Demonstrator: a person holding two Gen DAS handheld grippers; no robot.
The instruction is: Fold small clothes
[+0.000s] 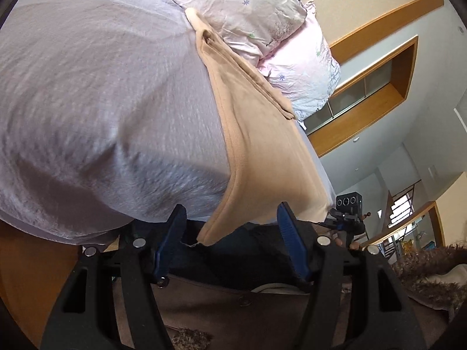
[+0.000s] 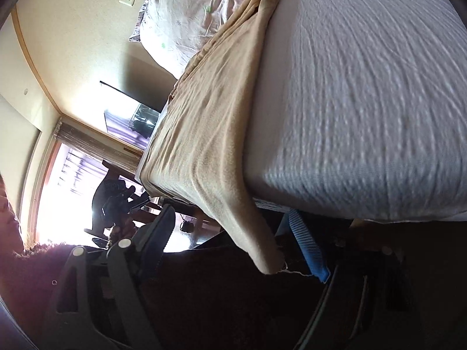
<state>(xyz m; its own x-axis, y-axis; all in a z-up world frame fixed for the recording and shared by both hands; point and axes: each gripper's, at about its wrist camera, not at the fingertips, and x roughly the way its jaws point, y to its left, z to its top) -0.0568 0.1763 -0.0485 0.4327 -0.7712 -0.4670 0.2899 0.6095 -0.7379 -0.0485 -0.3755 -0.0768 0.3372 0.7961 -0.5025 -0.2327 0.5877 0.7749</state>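
A beige garment (image 1: 256, 134) lies stretched along the bed, its near corner hanging over the bed's edge. My left gripper (image 1: 230, 227) is open, its blue-padded fingers (image 1: 172, 233) on either side of that hanging corner, not closed on it. In the right wrist view the same garment (image 2: 204, 134) drapes off the bed edge, and my right gripper (image 2: 233, 233) is open around its hanging corner. The right gripper also shows in the left wrist view (image 1: 347, 213), and the left gripper in the right wrist view (image 2: 116, 201).
The bed has a pale lavender textured sheet (image 1: 102, 102) (image 2: 364, 102). A pink floral pillow (image 1: 262, 14) (image 2: 189, 8) lies at the head. The person's brown coat (image 1: 233, 306) is below the grippers. A bright window (image 2: 67, 189) and wood-trimmed walls (image 1: 379, 93) are beyond.
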